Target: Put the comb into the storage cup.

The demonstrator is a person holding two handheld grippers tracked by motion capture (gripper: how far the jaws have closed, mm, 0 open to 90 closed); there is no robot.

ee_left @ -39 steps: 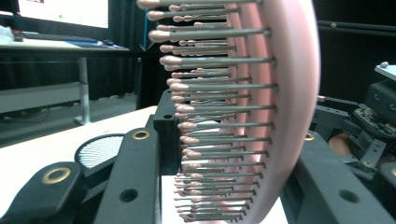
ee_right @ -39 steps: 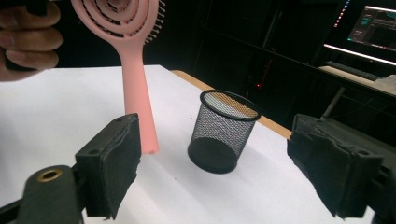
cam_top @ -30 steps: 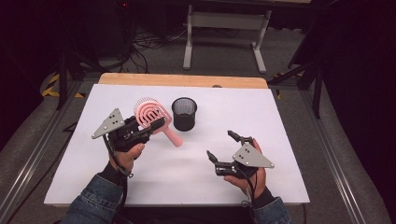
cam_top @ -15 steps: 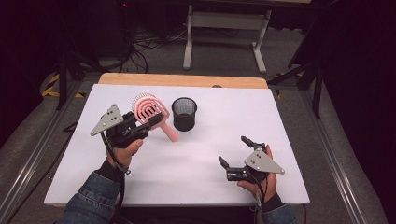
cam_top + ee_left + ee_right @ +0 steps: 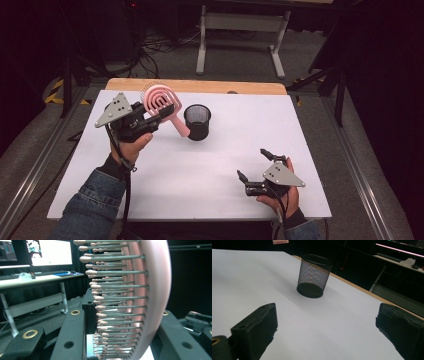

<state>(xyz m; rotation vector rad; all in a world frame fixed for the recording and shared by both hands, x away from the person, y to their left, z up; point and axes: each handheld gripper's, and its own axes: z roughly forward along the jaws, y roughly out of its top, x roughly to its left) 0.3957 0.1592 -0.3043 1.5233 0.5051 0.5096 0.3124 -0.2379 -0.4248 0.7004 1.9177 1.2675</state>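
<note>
- The left hand-held gripper (image 5: 161, 114) pinches one pink hairbrush (image 5: 161, 101) and holds it up off the bench (image 5: 225, 150), at the back left part of the white top.
- In the high view the round head of the hairbrush sticks up and back from the jaws, while its handle slants down to the right, toward the cup.
- In the left gripper view the hairbrush (image 5: 150, 297) stands on edge between the two black jaws: the pink back of its head lies against the jaw on the right of that view, and its rows of thin pins with rounded tips point toward the jaw on the left.
- The end of the handle hangs just beside the black mesh cup (image 5: 198, 121), at its left side; whether the two touch cannot be told.
- The right hand-held gripper (image 5: 252, 163) is spread wide and has nothing between its jaws. It is low over the front right part of the bench, well apart from the hairbrush.
- In the right gripper view the two jaws stand far apart at the bottom corners, with bare white bench (image 5: 287, 315) between them and the cup (image 5: 313, 276) standing upright farther off, near the bench's far edge.
- Count: one hairbrush, one mesh cup, two hand-held grippers, one in each hand, and one bench.
- Each hand-held gripper carries one grey three-cornered plate on top, and a denim sleeve (image 5: 90, 205) covers the left forearm.
</note>
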